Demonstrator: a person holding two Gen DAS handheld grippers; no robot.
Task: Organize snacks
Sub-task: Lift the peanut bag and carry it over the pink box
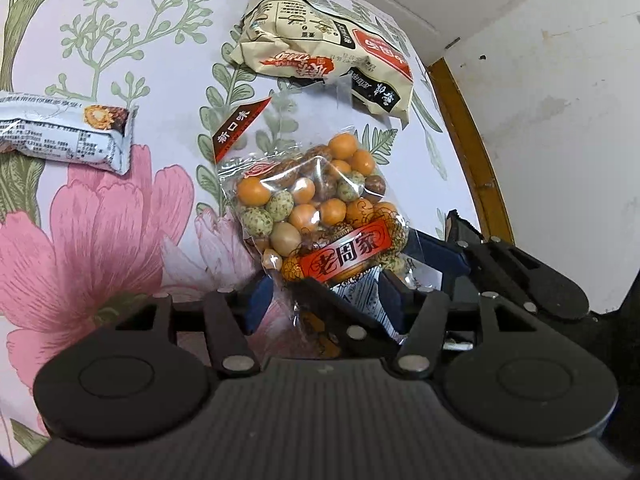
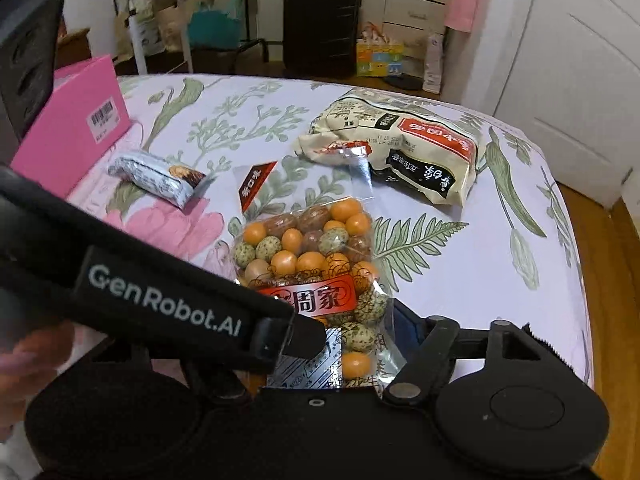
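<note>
A clear bag of coated peanuts [image 1: 316, 204] [image 2: 312, 252] with a red label lies on the flowered bedsheet [image 1: 120, 220]. Its near end sits between the blue pads of my left gripper [image 1: 322, 294], and bare sheet shows between the left pad [image 1: 258, 304] and the bag, so the jaws stand open. My right gripper [image 2: 324, 332] comes in from the right, open. One of its fingers lies across the bag's near end and its other pad [image 2: 406, 320] stands just beside the bag's right edge. The left tool's black housing [image 2: 168, 300] hides the right gripper's left finger.
A cream snack bag [image 1: 320, 40] [image 2: 400, 148] lies beyond the peanuts, touching their top flap. A silver wrapped bar [image 1: 68, 136] [image 2: 160, 176] lies to the left, near a pink box [image 2: 76, 120]. The bed edge and wooden floor [image 2: 616, 264] are at the right. A black suitcase [image 2: 320, 28] stands behind.
</note>
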